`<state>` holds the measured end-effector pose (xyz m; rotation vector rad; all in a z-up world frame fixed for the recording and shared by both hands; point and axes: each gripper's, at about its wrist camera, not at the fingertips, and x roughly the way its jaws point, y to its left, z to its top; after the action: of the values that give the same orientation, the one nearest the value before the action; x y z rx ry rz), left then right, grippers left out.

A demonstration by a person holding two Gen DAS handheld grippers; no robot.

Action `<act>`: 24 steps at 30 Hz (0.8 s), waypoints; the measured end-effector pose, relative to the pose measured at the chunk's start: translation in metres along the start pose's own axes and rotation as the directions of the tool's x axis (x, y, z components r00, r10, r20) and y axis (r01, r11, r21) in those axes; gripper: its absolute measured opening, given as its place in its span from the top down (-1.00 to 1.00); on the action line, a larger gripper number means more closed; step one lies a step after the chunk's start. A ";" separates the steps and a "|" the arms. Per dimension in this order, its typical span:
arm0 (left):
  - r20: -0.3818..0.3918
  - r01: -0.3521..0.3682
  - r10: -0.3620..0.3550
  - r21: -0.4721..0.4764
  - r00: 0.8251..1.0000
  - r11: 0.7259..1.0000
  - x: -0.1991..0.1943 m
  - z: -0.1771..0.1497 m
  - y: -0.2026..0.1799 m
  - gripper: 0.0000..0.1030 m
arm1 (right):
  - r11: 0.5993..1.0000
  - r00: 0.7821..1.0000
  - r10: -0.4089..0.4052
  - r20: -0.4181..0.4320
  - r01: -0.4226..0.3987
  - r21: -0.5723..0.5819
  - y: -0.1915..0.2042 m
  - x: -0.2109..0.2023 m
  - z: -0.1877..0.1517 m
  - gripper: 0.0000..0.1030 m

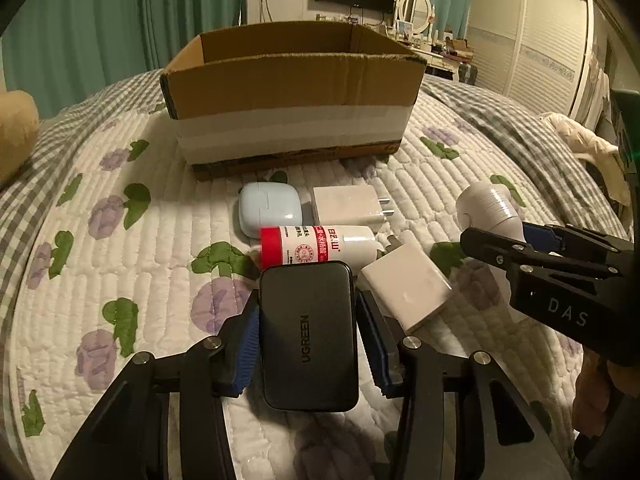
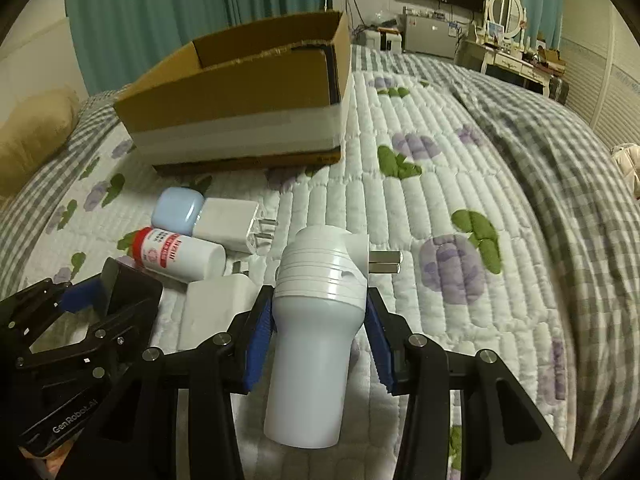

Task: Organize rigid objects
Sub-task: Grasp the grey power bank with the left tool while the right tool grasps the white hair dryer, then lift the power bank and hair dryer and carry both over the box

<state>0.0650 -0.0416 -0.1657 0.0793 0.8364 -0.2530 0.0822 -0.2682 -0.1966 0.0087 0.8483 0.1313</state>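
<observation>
1. The left tongs [image 1: 308,344] sit low over the bed, their blue pads on either long side of a black charger [image 1: 308,336]. The left pad looks pressed against it; whether the right pad fully touches is hard to tell, so this reads as a grip closing on the charger.

2. The right tongs [image 2: 318,344] are set around a white plug-in lamp [image 2: 316,320] at its narrow waist, pads on both sides, seemingly holding it. Its metal prongs point away, toward the bed's far side.

3. Handling, as a judgement: the charger is hard, smooth and dense for its size, so its flat long sides are the right places to squeeze. The lamp is a light, rigid plastic shell, rounded and slippery; the waist under the ribbed collar keeps it from sliding out.

4. Just beyond the charger lies a white bottle with a red band [image 1: 316,246] on its side, which would roll if nudged. Beside it, a white plug block [image 1: 408,292] touches or nearly touches the charger's corner.

5. Further on rest a pale blue earbud case [image 1: 268,210] and a second white plug [image 1: 348,206], side by side.

6. Behind them, mid-bed, stands an open cardboard box [image 1: 292,84]; its inside is not visible.

7. All lies on a quilted floral bedspread [image 1: 120,240].
</observation>
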 end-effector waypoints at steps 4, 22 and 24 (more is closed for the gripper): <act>0.018 -0.009 0.009 -0.004 1.000 1.000 -0.011 0.000 0.003 0.12 | 1.000 1.000 0.001 0.028 -0.001 0.008 0.000 -0.013 0.001 0.15; 0.165 -0.032 0.037 -0.035 0.986 0.999 -0.065 0.024 0.024 0.13 | 1.000 0.982 -0.018 0.185 0.017 0.009 0.013 -0.077 0.012 0.15; 0.181 -0.037 0.043 -0.035 0.983 0.999 -0.071 0.030 0.026 0.13 | 1.000 0.977 -0.024 0.212 0.022 0.013 0.014 -0.086 0.016 0.15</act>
<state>0.0475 -0.0081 -0.0938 0.0429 0.6561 -0.2060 0.0358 -0.2639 -0.1208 0.0227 0.6356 0.1017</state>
